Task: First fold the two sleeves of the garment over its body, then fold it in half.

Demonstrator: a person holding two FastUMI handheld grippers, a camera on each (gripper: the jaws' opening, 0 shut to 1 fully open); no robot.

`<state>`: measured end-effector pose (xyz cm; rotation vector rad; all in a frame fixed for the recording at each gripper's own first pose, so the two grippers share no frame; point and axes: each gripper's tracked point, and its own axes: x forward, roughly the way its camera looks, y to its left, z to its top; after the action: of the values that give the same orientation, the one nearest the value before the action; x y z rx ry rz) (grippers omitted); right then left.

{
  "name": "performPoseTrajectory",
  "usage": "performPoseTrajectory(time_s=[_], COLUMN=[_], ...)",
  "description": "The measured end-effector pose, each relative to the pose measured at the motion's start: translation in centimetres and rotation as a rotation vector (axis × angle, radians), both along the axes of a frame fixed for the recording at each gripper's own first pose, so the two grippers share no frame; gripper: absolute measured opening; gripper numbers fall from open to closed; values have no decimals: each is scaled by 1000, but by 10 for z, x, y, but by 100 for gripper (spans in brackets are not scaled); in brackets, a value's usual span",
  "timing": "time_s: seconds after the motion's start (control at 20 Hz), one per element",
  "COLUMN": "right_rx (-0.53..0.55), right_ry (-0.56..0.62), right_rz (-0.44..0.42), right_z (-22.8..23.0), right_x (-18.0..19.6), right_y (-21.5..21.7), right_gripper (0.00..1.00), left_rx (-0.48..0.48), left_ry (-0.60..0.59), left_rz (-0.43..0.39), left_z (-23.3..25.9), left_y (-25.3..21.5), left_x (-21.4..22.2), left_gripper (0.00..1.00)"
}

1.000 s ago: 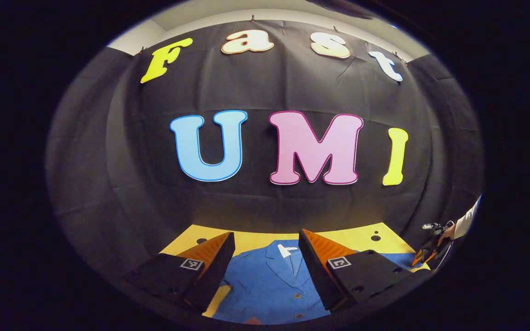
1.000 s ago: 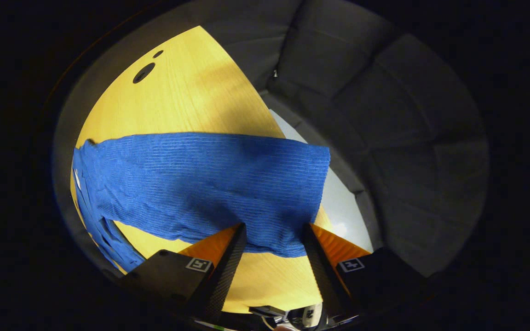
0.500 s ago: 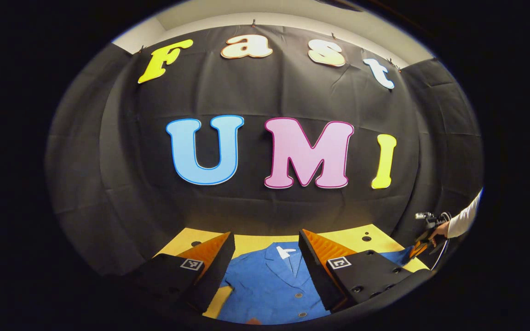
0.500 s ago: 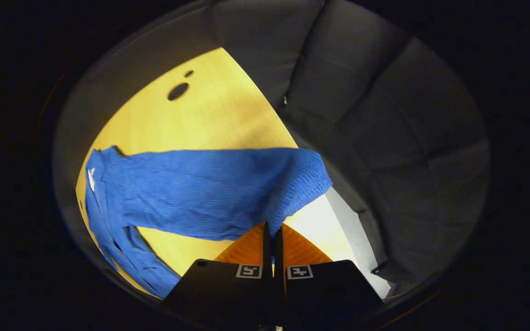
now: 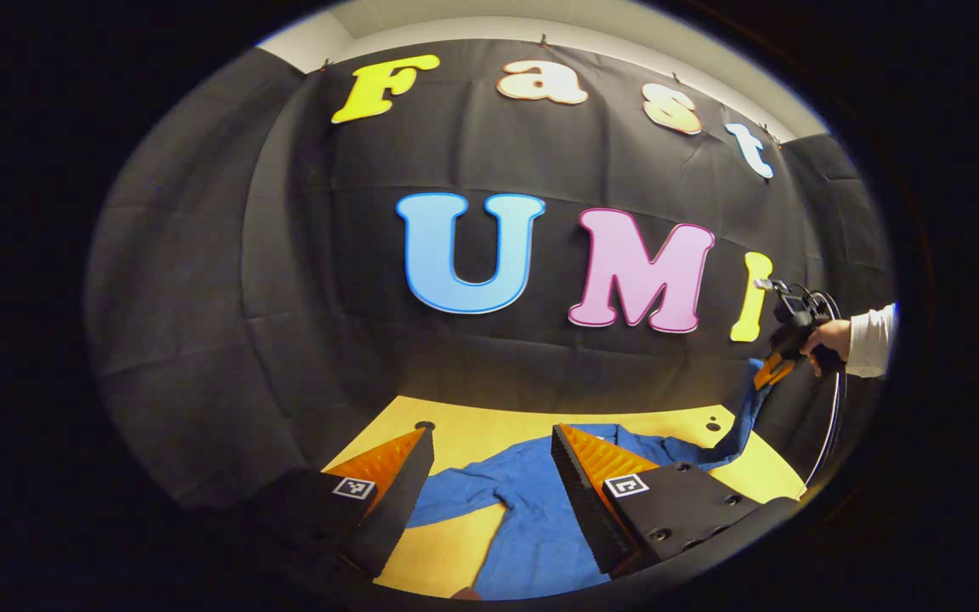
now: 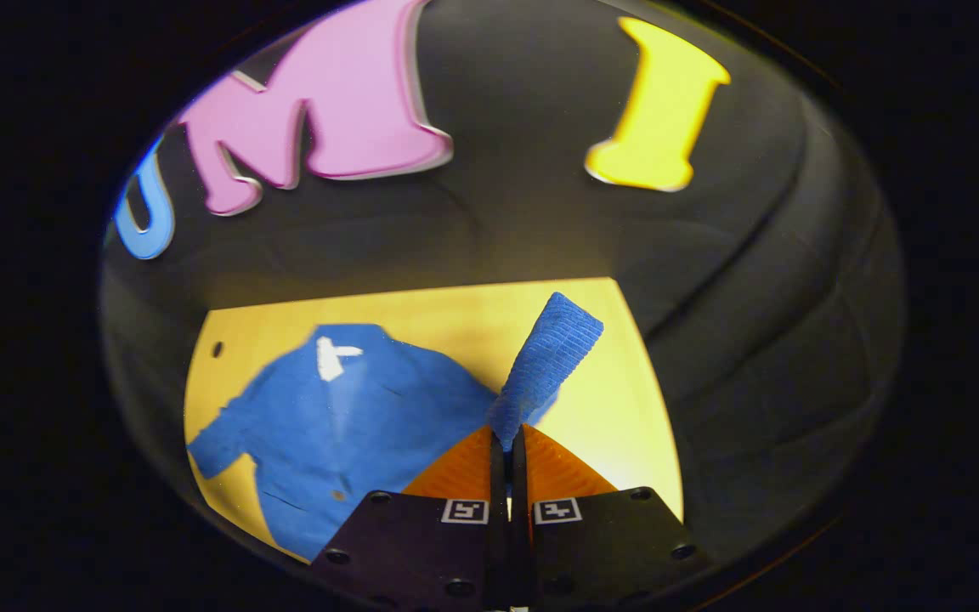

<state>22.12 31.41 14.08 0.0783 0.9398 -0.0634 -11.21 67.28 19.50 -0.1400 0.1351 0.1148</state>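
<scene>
You're holding the right gripper [image 6: 506,442] clamped on the cuff end of one sleeve [image 6: 547,364], both fingers pressing the cloth, and the sleeve is standing up off the table [image 6: 421,310]. From the left gripper view, your hand [image 5: 825,338] is carrying that gripper [image 5: 768,374] high at the far right, with the sleeve hanging down from it to the shirt [image 5: 540,518]. The blue shirt is lying collar-up on the yellow table, its other sleeve spread out flat to the side. Your left gripper [image 5: 489,489] is hovering above the shirt, fingers spread wide and gripping nothing.
</scene>
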Motion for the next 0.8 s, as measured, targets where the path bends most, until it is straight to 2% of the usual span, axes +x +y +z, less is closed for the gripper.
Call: performPoseTrajectory(time_s=[0.1,0.25,0.45,0.6,0.75,0.8], right_rx=[58,125,239,326,352,374], right_ry=[1,26,106,189,248,264], right_rz=[74,168,277,302,264,261], right_z=[-14,-72,-161,-204,-236,-240], right_x=[13,23,8,-6,-15,-16], right_y=[68,143,226,260,282,289], right_gripper=[5,5,5,5,5,11], left_rx=[25,38,-79,-117,-155,-163], left_ry=[38,56,112,214,310,312], left_rz=[38,98,125,211,253,261], left_z=[-19,-33,-84,-125,-146,-148], left_y=[27,57,73,94,101,102], left_x=[-9,-27,-52,-80,-104,-100], left_gripper=[80,80,80,81,82,83])
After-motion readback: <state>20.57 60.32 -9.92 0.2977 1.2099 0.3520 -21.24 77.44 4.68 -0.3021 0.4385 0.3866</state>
